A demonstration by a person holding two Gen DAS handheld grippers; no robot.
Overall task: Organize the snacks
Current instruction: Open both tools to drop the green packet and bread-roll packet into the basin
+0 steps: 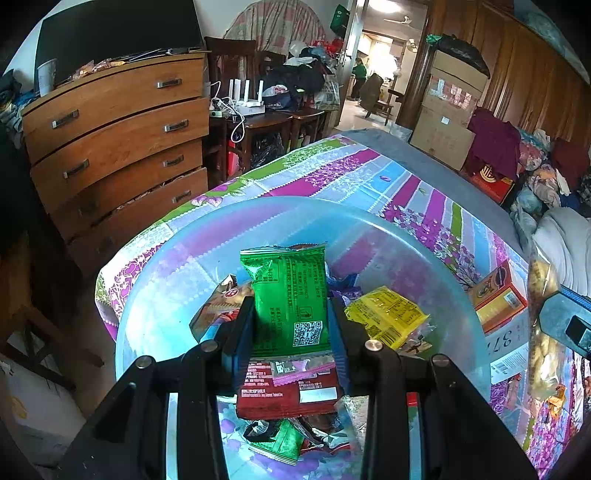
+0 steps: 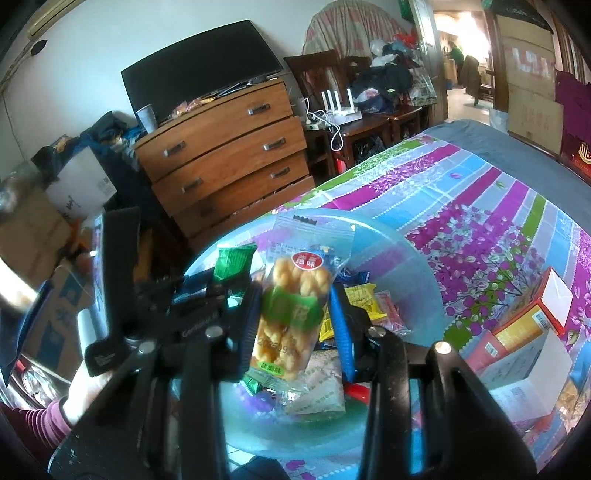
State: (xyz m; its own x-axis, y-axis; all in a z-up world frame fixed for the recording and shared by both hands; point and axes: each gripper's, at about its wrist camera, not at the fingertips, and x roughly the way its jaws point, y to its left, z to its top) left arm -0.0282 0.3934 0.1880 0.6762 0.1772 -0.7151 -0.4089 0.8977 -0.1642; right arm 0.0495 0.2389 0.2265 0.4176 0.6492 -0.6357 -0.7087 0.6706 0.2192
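Green packet (image 1: 291, 299) pinched between left fingers (image 1: 242, 328).

A wooden chest of drawers (image 1: 118, 136) is seen against the wall, with a dark screen (image 1: 118, 33) and a paper cup (image 1: 47, 75) set on top; a white router (image 1: 248, 96) is placed on the dark table (image 1: 269, 122) beside it
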